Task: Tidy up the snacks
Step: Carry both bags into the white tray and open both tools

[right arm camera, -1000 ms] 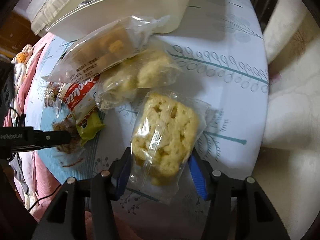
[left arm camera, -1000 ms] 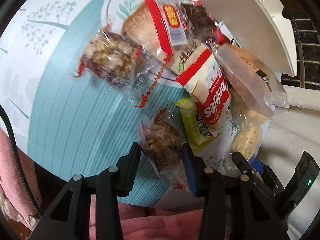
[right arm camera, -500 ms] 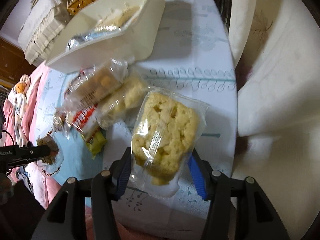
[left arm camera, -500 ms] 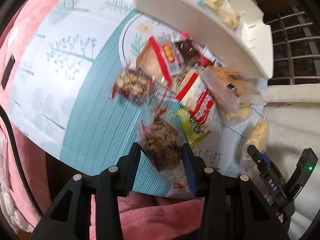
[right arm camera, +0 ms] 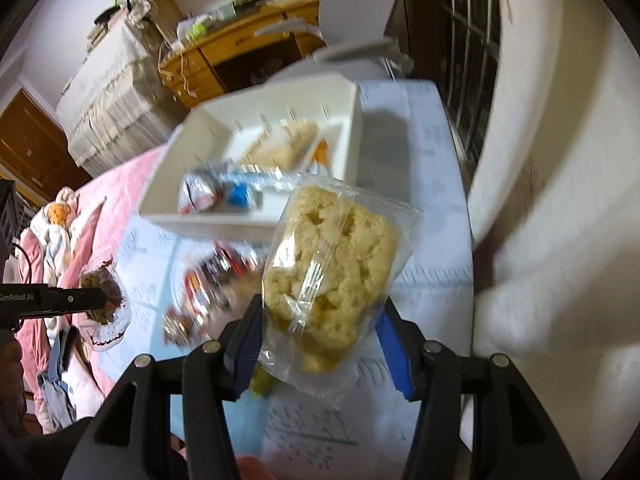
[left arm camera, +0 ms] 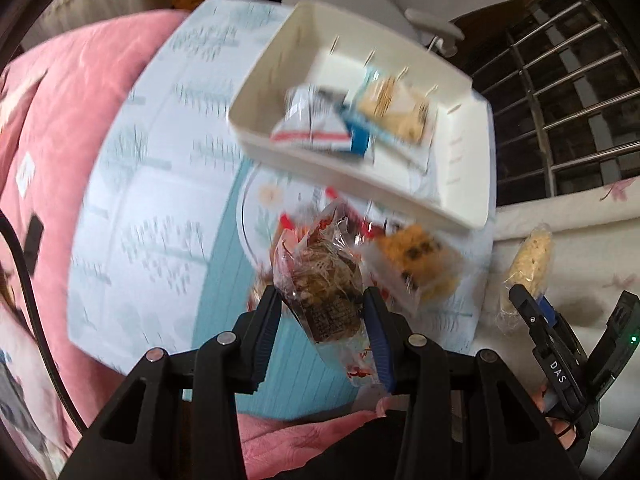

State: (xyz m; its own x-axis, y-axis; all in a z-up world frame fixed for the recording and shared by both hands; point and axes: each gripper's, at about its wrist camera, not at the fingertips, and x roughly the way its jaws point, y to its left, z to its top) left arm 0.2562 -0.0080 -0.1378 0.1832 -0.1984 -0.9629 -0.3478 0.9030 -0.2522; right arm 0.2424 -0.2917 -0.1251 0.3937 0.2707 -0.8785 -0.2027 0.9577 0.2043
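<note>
The left claw [left arm camera: 322, 308] is clamped on a clear packet of dark nut cluster [left arm camera: 324, 280], held in the air above the tabletop [left arm camera: 132, 208], while the right claw [right arm camera: 320, 320] grips a clear packet of pale puffed-rice cake [right arm camera: 332, 268], its pads pressed on both sides. In the left wrist view, the white tray [left arm camera: 464, 184] sits at 12 o'clock from the nut cluster with 2 wrapped snacks inside, and the loose pile of snacks [left arm camera: 416, 268] lies between tray and claw, at about 2 o'clock.
</note>
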